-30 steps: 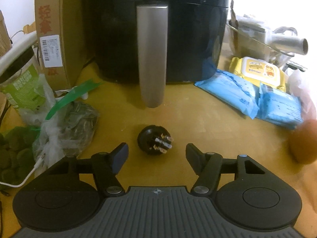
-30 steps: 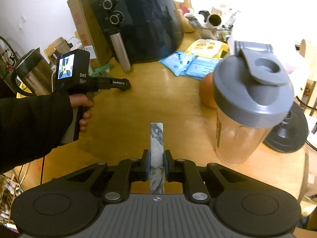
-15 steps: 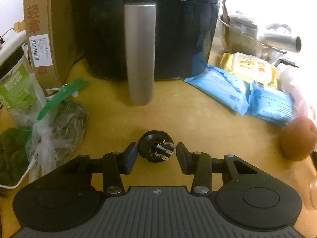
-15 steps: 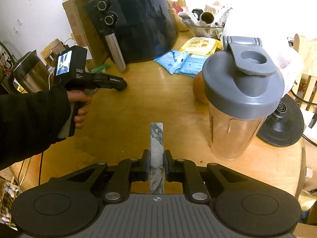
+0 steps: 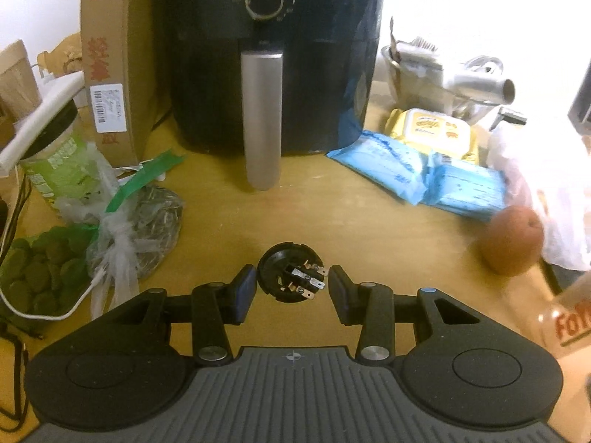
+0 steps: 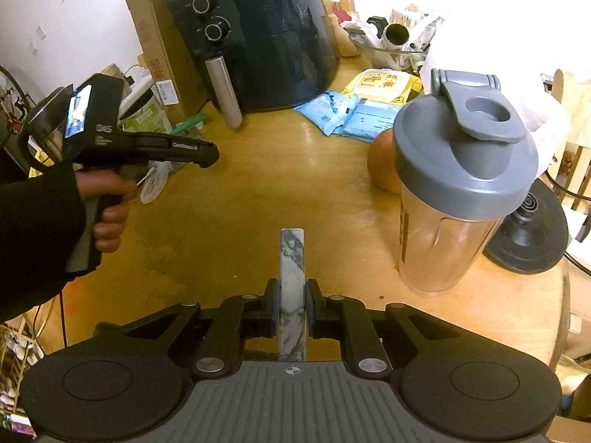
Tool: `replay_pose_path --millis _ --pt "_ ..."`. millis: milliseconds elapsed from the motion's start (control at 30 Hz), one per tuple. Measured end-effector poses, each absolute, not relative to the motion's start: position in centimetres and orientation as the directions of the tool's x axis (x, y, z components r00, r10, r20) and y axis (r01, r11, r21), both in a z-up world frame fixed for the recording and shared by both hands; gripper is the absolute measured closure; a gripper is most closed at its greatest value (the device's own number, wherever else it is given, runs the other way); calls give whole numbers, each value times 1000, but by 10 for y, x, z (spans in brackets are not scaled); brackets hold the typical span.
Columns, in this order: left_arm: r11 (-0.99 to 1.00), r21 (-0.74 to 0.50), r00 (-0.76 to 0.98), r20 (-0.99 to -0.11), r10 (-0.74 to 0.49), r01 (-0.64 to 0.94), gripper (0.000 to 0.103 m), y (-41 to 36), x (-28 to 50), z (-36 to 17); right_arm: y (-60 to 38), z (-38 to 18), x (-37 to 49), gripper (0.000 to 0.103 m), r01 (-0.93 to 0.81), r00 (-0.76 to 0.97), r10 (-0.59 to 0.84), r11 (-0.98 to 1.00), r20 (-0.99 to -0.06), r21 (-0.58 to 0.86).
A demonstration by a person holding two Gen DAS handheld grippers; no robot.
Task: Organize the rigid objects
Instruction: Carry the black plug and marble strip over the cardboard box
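Wooden worktop (image 6: 258, 192) carrying, at its far edge, a black air fryer (image 5: 266, 55) with a cardboard box (image 5: 107, 66) on its left. Nearer the right edge stand a grey-lidded shaker bottle (image 6: 458, 192) and an orange fruit (image 5: 511, 240), with blue wipe packs (image 5: 424, 177) behind them.

Left gripper (image 5: 291, 288): its jaws have just been closing and now bracket a round black plug part (image 5: 290, 277) with metal prongs. The left pad touches the part's rim, while the right pad appears to sit just beside the prongs. Compared with a second ago, when the jaws stood wide and the part lay ahead of them, the part now sits between the pads and the fryer's dial has entered view, which suggests lifting.

Right gripper (image 6: 291, 310): pressed together on an upright marbled bar (image 6: 292, 284), unchanged.

Step in hand: picking up the plug part. The next move likely calls for a firm pinch before carrying it.
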State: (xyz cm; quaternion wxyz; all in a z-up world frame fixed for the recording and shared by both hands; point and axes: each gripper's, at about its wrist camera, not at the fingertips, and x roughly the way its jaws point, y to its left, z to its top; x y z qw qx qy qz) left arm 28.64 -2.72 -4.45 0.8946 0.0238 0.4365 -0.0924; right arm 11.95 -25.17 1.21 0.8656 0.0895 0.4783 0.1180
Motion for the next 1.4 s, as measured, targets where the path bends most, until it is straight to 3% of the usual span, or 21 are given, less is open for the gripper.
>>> replay_pose_path --millis 1400 --pt "986 -56 588 -797 -139 157 61 -4 137 23 -207 25 92 86 -289 485 390 916 -783 277"
